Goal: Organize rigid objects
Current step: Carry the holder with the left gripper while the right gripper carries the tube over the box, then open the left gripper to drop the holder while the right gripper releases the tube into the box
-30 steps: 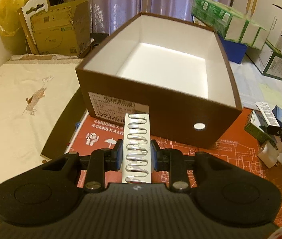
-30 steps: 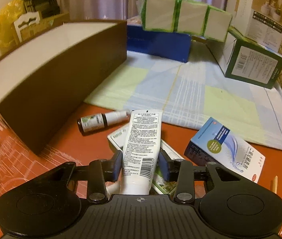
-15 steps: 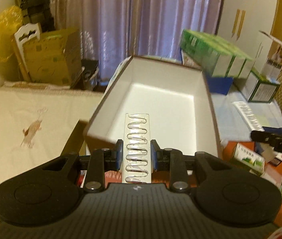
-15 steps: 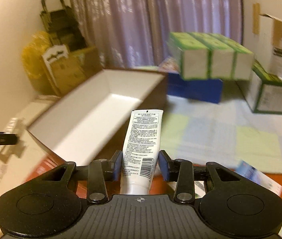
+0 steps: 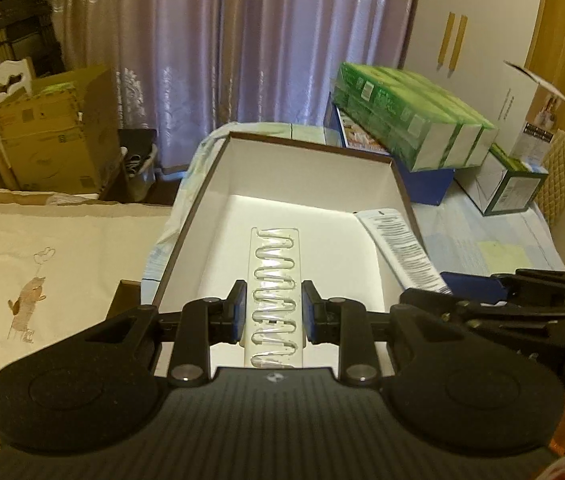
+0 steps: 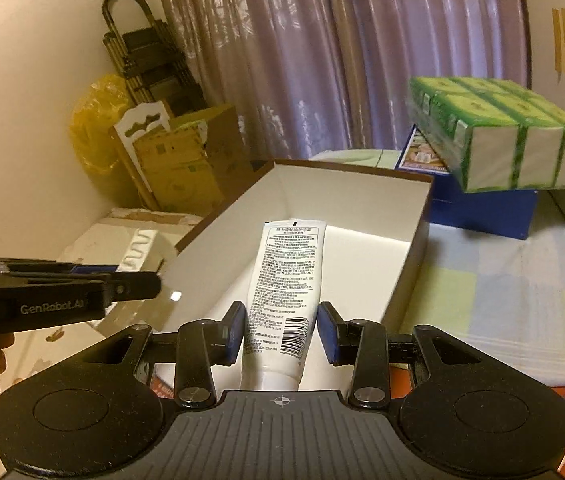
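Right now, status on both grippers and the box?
Left gripper shut on clear blister strip. Right gripper shut on white tube. Both over open brown box, nothing inside. Nothing blocking.

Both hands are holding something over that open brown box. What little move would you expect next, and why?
Probably lower both a bit into the box, then let go. The left gripper is shut on a clear strip and the right gripper on a white tube. Both items hang above the box's bare white floor, so dropping from here might bounce them.
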`<act>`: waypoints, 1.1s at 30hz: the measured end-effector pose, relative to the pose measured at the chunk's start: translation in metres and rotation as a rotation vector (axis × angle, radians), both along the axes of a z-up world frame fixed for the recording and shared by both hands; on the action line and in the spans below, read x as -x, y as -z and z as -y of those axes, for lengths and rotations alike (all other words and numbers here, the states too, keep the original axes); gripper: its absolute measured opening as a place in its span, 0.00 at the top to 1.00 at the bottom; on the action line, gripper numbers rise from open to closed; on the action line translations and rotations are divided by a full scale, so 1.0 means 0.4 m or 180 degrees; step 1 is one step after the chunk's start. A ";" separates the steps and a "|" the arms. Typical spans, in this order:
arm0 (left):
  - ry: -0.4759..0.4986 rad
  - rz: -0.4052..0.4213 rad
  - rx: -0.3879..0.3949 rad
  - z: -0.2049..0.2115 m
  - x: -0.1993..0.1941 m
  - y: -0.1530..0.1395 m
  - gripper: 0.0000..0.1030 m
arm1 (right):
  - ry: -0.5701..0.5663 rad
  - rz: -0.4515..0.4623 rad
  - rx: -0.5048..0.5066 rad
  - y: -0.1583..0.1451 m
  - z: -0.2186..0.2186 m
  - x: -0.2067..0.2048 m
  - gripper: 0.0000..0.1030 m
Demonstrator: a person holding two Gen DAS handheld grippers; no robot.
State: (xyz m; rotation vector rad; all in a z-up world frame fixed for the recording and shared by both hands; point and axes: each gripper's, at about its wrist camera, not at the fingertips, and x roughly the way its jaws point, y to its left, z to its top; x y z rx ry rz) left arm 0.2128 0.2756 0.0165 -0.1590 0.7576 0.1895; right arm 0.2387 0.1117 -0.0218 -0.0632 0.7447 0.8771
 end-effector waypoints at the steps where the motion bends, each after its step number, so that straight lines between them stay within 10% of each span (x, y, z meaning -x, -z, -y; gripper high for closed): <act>1: 0.0023 -0.0029 0.0002 -0.007 -0.010 0.008 0.77 | 0.0023 -0.0020 0.0031 0.009 -0.016 -0.005 0.65; 24: 0.0422 -0.0602 0.0125 -0.076 -0.141 0.180 0.77 | 0.0252 -0.0220 0.0527 0.138 -0.127 -0.066 0.64; 33: 0.0493 -0.0639 0.0066 -0.077 -0.136 0.183 0.61 | 0.0255 -0.0236 0.0606 0.145 -0.131 -0.062 0.56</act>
